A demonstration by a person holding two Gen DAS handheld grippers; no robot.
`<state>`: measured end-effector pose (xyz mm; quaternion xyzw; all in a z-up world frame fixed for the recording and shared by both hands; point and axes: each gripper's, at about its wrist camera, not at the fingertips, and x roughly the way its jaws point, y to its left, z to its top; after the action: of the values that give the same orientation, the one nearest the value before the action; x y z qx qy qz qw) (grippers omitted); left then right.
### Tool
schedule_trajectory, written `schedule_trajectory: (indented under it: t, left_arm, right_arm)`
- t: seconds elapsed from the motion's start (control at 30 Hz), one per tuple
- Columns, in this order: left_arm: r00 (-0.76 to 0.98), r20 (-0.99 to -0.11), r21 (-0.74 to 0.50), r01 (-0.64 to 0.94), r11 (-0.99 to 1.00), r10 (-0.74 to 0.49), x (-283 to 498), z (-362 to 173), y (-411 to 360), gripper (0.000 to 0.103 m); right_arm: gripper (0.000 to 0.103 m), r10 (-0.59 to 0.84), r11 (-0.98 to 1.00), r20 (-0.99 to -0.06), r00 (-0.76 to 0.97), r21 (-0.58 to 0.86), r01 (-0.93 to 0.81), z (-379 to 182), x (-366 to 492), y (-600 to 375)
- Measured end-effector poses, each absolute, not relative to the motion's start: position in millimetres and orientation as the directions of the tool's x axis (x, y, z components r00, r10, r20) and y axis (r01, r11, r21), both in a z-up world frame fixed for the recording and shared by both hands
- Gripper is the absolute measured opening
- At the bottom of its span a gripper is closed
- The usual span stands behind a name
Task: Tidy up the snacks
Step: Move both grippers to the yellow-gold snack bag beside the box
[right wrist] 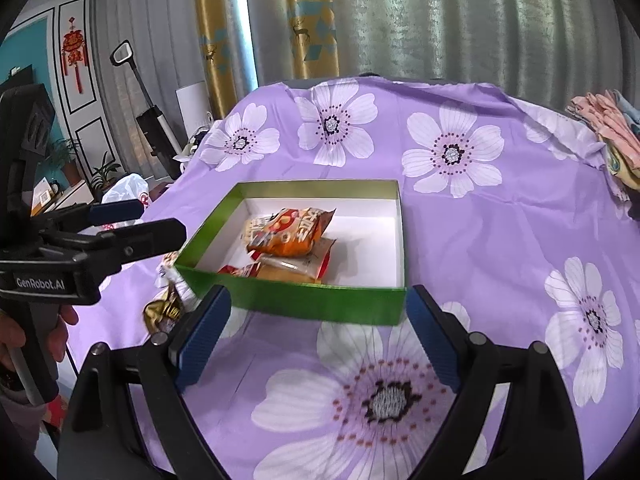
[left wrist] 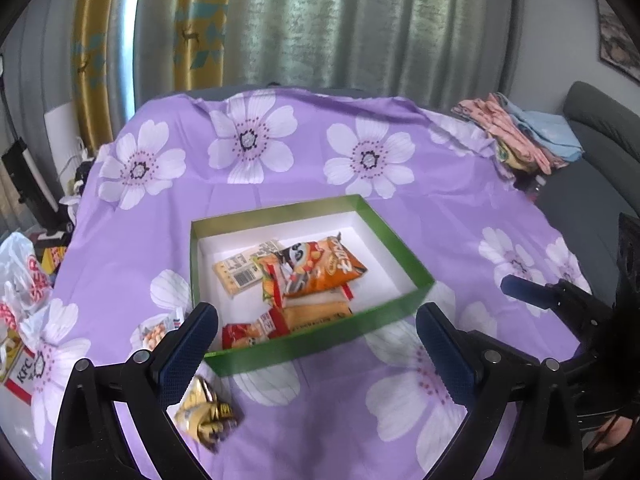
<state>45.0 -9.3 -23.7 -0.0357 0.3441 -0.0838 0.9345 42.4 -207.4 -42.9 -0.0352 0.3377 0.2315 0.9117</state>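
Observation:
A green box (left wrist: 320, 344) with a white floor sits on the purple flowered cloth. Inside lie several snack packs: an orange chip bag (left wrist: 324, 268), a pale barcode pack (left wrist: 240, 274), a red pack (left wrist: 244, 334) and a tan pack (left wrist: 316, 316). The right wrist view shows the green box (right wrist: 320, 302) with the orange bag (right wrist: 288, 232) on top. My left gripper (left wrist: 320, 320) hangs open above the box's near wall, nothing between its fingers. My right gripper (right wrist: 320, 312) is open too, just short of the box. A gold crumpled wrapper (left wrist: 208, 412) and a small snack pack (left wrist: 156, 334) lie outside the box on the left.
Folded pink and blue clothes (left wrist: 524, 136) are piled at the cloth's far right corner. A white plastic bag and a KFC box (left wrist: 18, 364) sit off the left edge. Curtains hang behind. The other gripper (right wrist: 120, 236), held by a hand, shows at the left of the right wrist view.

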Motion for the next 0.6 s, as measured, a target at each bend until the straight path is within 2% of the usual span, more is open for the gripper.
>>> schedule_trajectory:
  t: [0.6]
  left_arm:
    - [0.767,-0.629,-0.118,0.069,0.991,-0.128,-22,-33,8,0.099]
  right_arm:
    - [0.090,0.445,0.859,-0.636,0.630,0.106,-0.500,-46,-9,-194]
